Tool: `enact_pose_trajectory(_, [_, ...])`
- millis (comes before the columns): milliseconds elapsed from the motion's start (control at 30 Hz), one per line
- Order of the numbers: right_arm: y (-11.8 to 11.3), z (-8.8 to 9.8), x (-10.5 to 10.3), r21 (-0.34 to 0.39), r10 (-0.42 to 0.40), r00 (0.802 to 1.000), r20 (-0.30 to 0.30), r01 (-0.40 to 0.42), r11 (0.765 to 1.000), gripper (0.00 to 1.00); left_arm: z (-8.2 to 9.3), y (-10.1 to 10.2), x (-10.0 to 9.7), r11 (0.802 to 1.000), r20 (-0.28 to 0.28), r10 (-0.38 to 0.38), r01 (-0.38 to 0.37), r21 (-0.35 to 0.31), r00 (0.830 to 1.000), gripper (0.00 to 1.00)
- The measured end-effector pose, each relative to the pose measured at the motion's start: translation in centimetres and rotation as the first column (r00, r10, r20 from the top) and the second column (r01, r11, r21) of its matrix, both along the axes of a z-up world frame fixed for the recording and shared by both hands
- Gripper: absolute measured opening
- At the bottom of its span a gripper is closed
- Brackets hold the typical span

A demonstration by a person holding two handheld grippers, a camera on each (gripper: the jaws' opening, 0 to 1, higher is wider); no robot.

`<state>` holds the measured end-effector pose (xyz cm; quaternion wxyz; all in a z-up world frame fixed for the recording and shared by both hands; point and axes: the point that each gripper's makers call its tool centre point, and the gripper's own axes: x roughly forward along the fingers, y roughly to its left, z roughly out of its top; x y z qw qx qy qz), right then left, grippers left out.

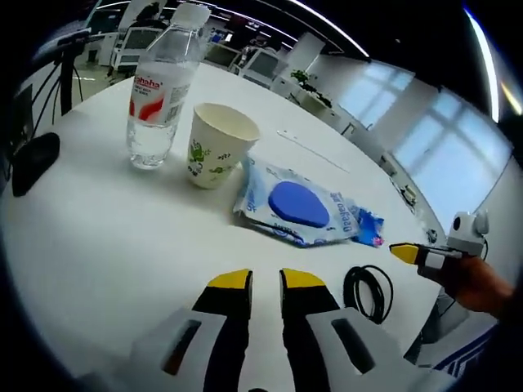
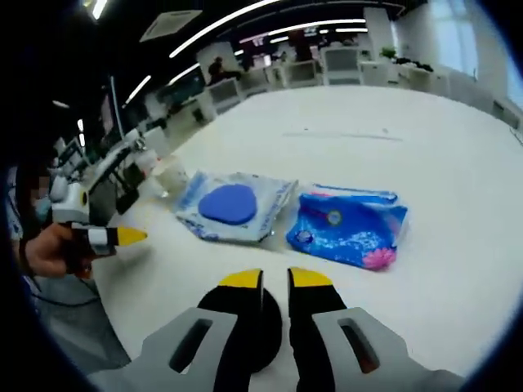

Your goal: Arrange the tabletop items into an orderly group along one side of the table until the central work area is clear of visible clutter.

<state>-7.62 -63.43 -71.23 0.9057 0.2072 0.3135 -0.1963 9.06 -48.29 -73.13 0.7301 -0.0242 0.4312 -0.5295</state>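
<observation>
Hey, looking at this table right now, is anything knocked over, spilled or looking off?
Nothing looks spilled or damaged. The clear plastic water bottle and the white paper cup with green print stand upright. The pale wipes pack with a blue oval lid and the bright blue packet lie flat, set at differing angles.

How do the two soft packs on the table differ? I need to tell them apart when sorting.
The pale wipes pack is whitish-blue with a large solid blue oval on top; the bright blue pack is vivid blue with pink patches and a small round mark. In the right gripper view the pale wipes pack lies left of the bright blue pack, closer to the paper cup. Both are flat, soft packs lying side by side on the white table.
</observation>
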Motion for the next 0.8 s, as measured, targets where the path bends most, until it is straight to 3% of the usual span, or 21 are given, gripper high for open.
enact_pose_trajectory(367, [1.8, -1.2, -3.0, 0.033, -0.029, 1.000, -0.010, 0.029, 0.999, 0.11, -0.2, 0.0, -3.7, 0.996, 0.001, -0.093, 0.093, 0.009, 0.996, 0.12])
enact_pose_trajectory(800, [2.7, -2.7, -4.0, 0.074, -0.044, 0.999, -0.009, 0.044, 0.996, 0.12, -0.7, -1.8, -7.9, 0.975, -0.010, -0.221, 0.221, 0.014, 0.975, 0.16])
